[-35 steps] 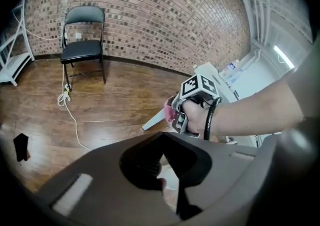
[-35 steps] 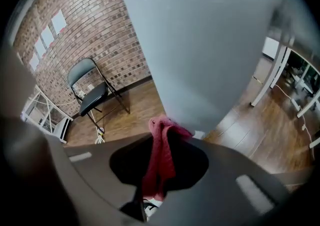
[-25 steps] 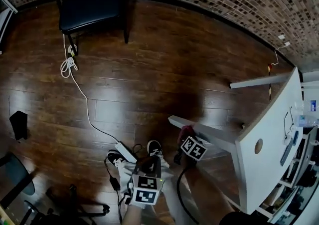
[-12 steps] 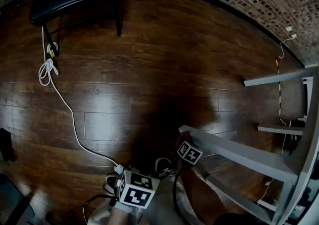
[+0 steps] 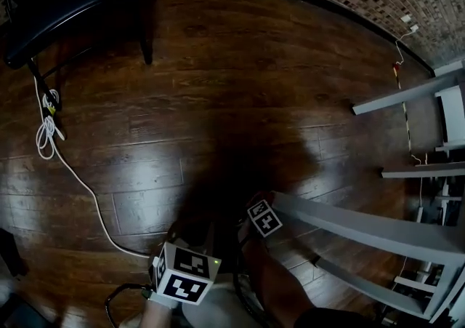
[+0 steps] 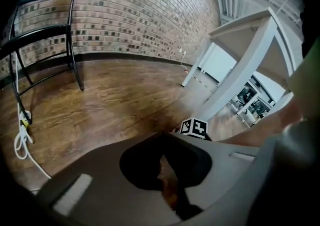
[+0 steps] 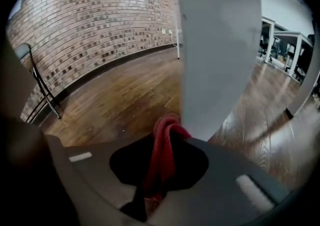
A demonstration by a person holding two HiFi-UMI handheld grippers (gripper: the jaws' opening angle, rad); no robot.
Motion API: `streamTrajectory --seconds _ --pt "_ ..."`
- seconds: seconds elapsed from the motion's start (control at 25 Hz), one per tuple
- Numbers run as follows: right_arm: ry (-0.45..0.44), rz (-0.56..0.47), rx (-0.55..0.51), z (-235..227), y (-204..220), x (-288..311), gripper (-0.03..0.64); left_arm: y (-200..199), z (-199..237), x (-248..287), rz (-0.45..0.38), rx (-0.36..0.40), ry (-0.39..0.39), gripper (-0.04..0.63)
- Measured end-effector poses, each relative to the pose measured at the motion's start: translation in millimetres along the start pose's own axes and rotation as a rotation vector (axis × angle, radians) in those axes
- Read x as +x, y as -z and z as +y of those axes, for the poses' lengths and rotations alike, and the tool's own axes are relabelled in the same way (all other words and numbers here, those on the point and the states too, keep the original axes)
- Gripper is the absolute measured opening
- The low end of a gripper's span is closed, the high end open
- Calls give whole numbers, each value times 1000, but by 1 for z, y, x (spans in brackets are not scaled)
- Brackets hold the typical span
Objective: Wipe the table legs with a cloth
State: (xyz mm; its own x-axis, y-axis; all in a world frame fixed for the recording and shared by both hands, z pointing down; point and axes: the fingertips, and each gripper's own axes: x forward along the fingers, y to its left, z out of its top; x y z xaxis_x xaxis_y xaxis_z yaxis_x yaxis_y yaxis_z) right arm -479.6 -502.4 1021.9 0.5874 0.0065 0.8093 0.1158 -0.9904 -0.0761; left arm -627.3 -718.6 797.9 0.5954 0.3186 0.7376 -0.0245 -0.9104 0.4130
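head view dropped nearer wood floor; right tongs pinch cloth against table leg (left tongs pressed together).

The person's left gripper, a grey two-jaw tool topped by a black-and-white marker cube, is held low and close to the body at the bottom of the head view, with its jaws drawn together on nothing. The right gripper, of the same grey make with its own smaller-looking marker cube, sits further forward and to the right. It is carried on a bare right forearm reaching out from below, and its jaws are clamped on a folded red cloth.
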Motion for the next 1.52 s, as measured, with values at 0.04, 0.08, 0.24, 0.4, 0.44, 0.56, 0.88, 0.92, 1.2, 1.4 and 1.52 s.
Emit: streamTrajectory --seconds 0.04,0.08,0.24,0.4,0.44,0.56,0.88,0.92,1.2,1.4,1.52 --pt "10 -10 23 -1 -4 -2 41 0 1 -2 -3 0 -9 0" --pt "13 -18 44 -2 -9 -6 41 3 -1 -4 -1 -2 -15 0" --pt "-4 -42 52 14 -49 -44 41 14 -17 -34 61 18 -35 0" --pt "15 -39 54 16 -96 -127 41 4 -61 -101 107 -27 5 0" --pt "13 -39 48 17 -110 -151 42 -4 -74 -120 103 -58 16 0" --pt "8 -38 22 14 -155 -225 43 -25 -118 -179 113 -120 29 0" --pt "7 -61 77 32 -261 -376 43 -90 -204 -301 111 -129 16 0" --pt "10 -63 82 32 -272 -392 43 -99 -212 -314 109 -117 15 0" --pt "-31 -62 32 41 -330 -474 43 -119 -255 -378 129 -108 -16 0" --pt "-57 -35 3 41 -359 -509 43 -130 -276 -401 143 -125 -60 0" --pt "-171 37 -83 65 -359 -521 43 -141 -271 -411 128 -147 -99 0"
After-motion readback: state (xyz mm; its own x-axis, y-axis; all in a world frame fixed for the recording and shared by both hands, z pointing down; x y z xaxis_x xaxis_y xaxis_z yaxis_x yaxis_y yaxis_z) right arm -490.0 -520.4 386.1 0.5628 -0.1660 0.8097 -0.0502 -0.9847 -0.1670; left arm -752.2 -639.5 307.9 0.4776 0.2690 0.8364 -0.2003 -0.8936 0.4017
